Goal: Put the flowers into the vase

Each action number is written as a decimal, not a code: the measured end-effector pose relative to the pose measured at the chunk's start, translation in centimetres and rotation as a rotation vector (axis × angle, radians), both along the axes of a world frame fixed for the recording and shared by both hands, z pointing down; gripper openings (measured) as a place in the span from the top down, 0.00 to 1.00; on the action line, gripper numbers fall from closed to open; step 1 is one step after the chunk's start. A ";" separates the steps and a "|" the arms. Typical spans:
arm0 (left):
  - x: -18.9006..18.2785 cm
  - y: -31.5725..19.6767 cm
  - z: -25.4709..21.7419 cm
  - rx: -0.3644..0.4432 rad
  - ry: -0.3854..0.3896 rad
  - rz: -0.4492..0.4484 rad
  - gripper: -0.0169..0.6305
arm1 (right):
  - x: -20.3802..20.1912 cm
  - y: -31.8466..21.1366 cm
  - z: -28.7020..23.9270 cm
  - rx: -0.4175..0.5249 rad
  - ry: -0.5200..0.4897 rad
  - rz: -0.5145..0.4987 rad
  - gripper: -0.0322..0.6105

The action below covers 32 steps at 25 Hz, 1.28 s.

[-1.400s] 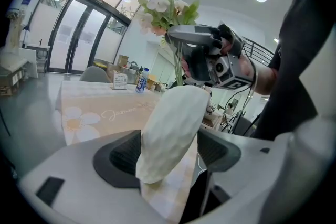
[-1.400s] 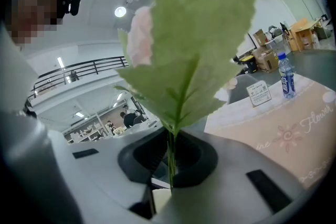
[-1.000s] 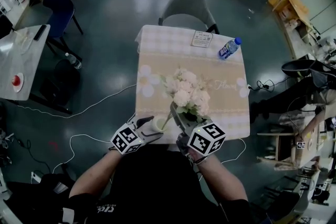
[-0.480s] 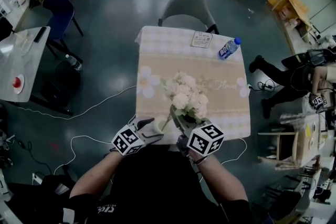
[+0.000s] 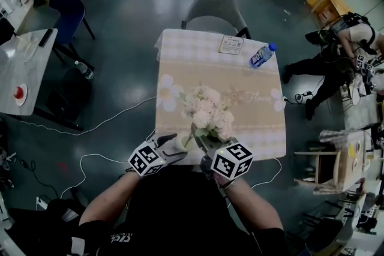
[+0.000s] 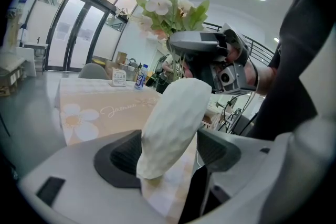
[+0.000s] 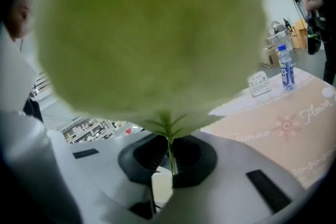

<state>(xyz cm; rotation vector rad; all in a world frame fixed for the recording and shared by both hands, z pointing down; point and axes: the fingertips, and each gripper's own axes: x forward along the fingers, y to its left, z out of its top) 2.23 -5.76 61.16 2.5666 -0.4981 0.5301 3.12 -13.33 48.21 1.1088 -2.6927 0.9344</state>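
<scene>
The right gripper point(image 7: 169, 157) has its jaws drawn narrow on a thin green stem point(image 7: 170, 150), which stands up between the pads. Above it the flowers point(image 5: 207, 112) spread as a pale cream bunch with green leaves, a blurred green mass that fills most of the right gripper view. The left gripper point(image 6: 173, 150) is just to the left, its jaws closed on a white vase point(image 6: 174, 120) that leans to the right between the pads. Both grippers sit close together at the near edge of the table point(image 5: 210, 72). The vase is over that edge, with the flowers just right of it and higher. From the head view the stem slants down and left toward the vase mouth, but I cannot tell whether its end is inside. At the table's far right lies a bottle point(image 5: 262, 55), and a small card point(image 5: 231, 44) lies left of it. A grey chair point(image 5: 217, 9) stands at the far side. A person point(image 5: 336, 48) bends over, well apart at far right.
</scene>
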 end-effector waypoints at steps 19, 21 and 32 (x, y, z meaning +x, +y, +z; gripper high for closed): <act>0.0 -0.2 0.1 -0.003 -0.005 -0.006 0.46 | -0.2 1.4 1.8 -0.038 0.034 -0.046 0.89; 0.0 -0.2 0.1 -0.001 -0.013 0.002 0.46 | -0.3 1.5 1.9 -0.041 0.037 -0.050 0.89; 0.0 -0.2 0.4 0.015 -0.027 0.014 0.48 | -0.5 2.2 2.8 -0.051 0.053 -0.063 0.89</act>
